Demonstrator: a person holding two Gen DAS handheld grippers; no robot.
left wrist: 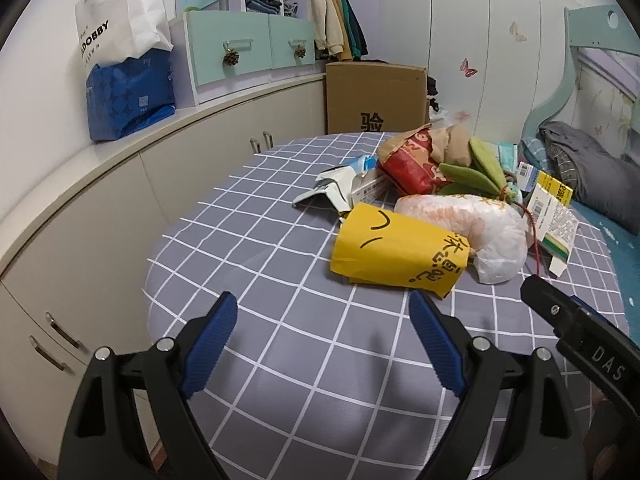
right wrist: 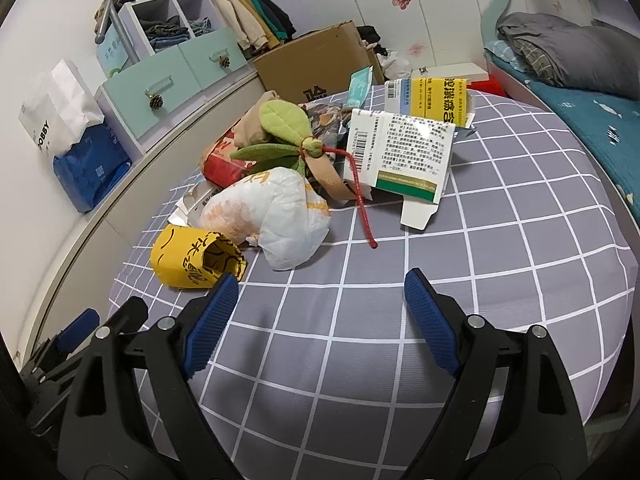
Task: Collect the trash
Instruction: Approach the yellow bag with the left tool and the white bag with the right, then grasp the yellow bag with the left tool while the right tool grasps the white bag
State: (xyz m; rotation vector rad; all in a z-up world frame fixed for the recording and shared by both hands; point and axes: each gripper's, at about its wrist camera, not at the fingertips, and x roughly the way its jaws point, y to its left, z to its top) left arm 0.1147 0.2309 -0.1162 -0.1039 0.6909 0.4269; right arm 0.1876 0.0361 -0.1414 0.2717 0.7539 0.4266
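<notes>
Ahead of the claws lies a grey cloth (right wrist: 500, 248) with a white grid. The paper cup (left wrist: 396, 252) is yellow with black writing, the plastic bag (right wrist: 276, 212) white and orange, the plush leaves (right wrist: 280, 120) green, the cord (right wrist: 362, 204) red, the claw pads (right wrist: 212, 324) blue.

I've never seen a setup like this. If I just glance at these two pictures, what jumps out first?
A heap of trash on the grey checked tablecloth catches the eye first: a bright yellow paper sleeve lies nearest, a crumpled white plastic bag just behind it, and a green felt leaf ornament on top of the pile. In the foreground, the left gripper and right gripper both hang open over bare cloth, holding nothing.
</notes>
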